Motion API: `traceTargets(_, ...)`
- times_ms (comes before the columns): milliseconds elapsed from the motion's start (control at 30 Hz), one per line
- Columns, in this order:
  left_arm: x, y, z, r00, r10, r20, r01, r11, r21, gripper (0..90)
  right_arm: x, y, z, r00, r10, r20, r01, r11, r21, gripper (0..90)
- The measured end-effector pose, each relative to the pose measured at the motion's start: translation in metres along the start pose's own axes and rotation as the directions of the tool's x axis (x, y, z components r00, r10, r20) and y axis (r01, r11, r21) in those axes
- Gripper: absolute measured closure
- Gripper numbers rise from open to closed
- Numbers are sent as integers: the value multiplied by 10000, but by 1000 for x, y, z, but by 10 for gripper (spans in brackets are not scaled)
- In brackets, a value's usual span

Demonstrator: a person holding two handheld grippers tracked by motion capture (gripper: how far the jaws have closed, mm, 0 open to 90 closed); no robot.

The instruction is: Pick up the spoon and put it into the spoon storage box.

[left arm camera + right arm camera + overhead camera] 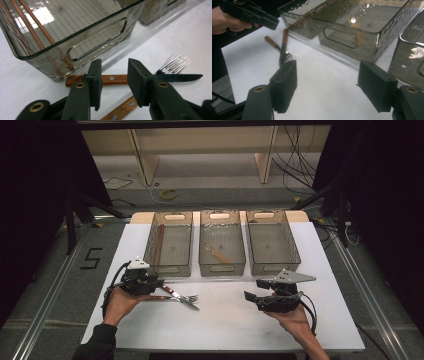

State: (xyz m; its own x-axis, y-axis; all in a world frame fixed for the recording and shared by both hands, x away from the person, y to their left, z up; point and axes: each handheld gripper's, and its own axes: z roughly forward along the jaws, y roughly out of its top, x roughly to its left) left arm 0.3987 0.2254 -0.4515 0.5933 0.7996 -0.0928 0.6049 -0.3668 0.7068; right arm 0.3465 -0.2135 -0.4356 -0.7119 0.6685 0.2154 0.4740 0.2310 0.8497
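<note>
Readable marks: one digit on the floor.

A dark "5" (pixel 91 258), made of straight strips, lies on the grey floor (pixel 50 285) left of the table (pixel 320 320), seen in the high view. No print, label or brand can be read on the clear bins (pixel 169 245), the knife (pixel 140 78), the fork (pixel 176 65) or either gripper; the small round marks on the bin bottoms are too blurred to read.
</note>
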Motion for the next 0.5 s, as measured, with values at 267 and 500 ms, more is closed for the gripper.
traceTargets(267,4,4,8,9998,70,-165,-65,9995,294,763,2,-5,-4,10000,0,-80,0,10000,-34,326)
traceTargets(500,4,5,17,9995,268,-193,-255,9975,659,822,4,-8,-11,9999,74,-105,-76,9999,-153,325)
